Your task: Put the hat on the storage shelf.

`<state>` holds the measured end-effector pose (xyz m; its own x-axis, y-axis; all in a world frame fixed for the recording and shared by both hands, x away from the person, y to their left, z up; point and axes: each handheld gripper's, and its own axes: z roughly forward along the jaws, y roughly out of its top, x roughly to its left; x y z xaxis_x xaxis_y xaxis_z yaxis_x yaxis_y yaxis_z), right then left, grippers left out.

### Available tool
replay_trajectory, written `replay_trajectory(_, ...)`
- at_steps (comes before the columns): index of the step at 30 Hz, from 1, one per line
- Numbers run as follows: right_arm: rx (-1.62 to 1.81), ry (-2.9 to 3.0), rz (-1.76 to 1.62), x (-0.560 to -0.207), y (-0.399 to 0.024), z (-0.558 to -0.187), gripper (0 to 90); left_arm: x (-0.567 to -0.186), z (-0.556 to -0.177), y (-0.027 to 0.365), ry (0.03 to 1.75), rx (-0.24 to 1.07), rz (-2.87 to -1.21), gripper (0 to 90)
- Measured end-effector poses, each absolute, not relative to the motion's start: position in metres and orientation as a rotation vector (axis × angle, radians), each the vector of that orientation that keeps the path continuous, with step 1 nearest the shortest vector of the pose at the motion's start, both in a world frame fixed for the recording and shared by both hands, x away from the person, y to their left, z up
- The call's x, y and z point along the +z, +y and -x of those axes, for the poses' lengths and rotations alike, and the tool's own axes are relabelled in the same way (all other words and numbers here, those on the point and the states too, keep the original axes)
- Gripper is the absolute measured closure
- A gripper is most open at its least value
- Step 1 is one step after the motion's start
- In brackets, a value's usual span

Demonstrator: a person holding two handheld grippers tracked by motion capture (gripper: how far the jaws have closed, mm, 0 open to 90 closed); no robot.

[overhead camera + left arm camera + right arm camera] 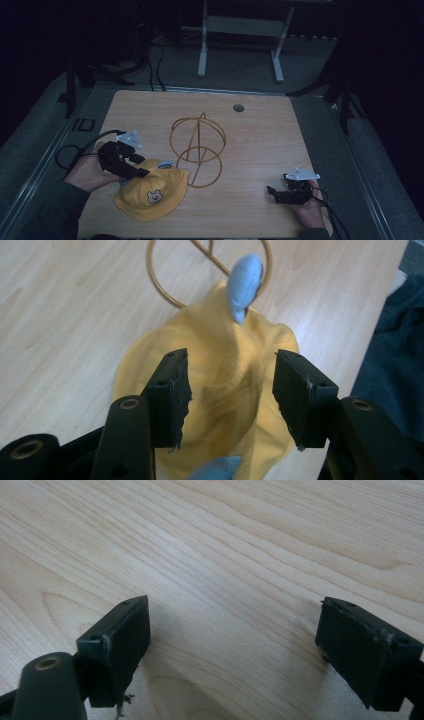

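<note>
A yellow child's hat [152, 192] with a bear face and pale blue ears lies on the wooden table [260, 135] at the front left. My left gripper [141, 173] hangs over the hat's left edge. In the left gripper view its jaws stand wide apart, open [230, 385], with the yellow cloth [225, 360] beneath them and not pressed by the pads. One blue ear [245, 282] sticks up beyond. A gold wire stand [197, 147] rises just behind the hat. My right gripper [272, 192] rests low at the front right, open [235, 635] over bare wood.
A small round hole [238, 107] sits near the table's far edge. A white frame leg [202, 45] stands on the floor behind the table. Black cables trail off the left side [65, 155]. A dark sleeve [395, 355] shows at the right of the left gripper view.
</note>
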<state>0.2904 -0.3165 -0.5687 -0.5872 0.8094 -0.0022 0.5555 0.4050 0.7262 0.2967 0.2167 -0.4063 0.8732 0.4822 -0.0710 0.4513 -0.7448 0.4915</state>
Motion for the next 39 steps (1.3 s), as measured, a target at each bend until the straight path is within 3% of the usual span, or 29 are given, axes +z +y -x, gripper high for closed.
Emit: replay_trajectory(39,0.993,2.313,-1.174,-0.569,-0.317,-0.291,14.3,-0.435,-0.304,0.195,0.696,0.017,-2.773,54.4)
